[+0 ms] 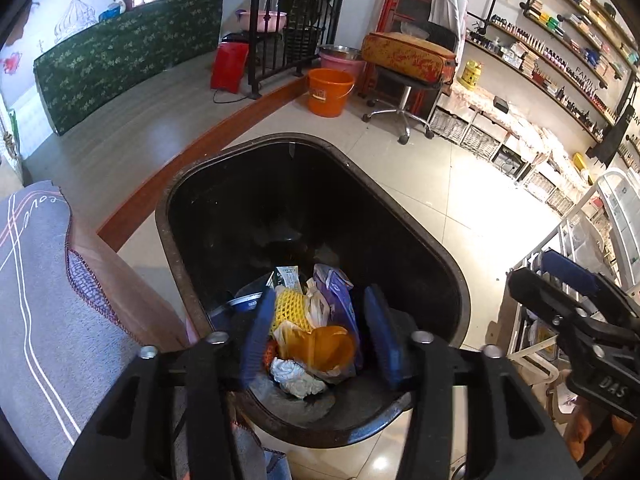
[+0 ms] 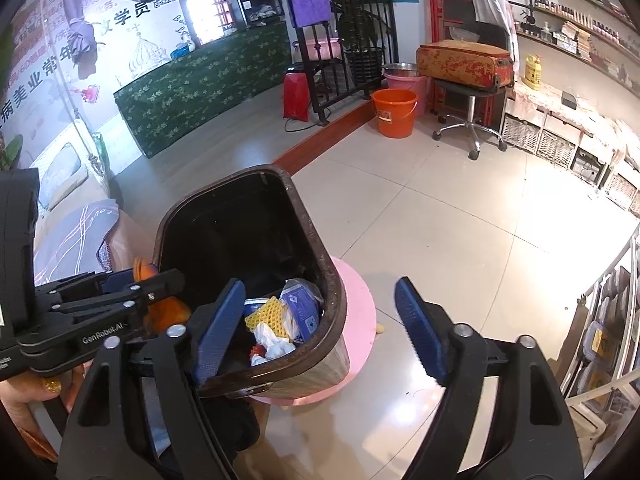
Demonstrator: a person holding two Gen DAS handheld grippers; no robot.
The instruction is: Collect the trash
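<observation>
Since the dark bin (image 1: 320, 216) on the floor already holds the orange cup (image 1: 332, 350), yellow foam net (image 1: 289, 308) and wrappers, while the left gripper (image 1: 320, 336) and right gripper (image 2: 320, 328) hang spread and empty, collecting seems largely done.

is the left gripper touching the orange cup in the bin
Cannot tell. In the left wrist view the left gripper frames the orange cup with its fingers spread, but neither view plainly shows contact or a gap.
</observation>
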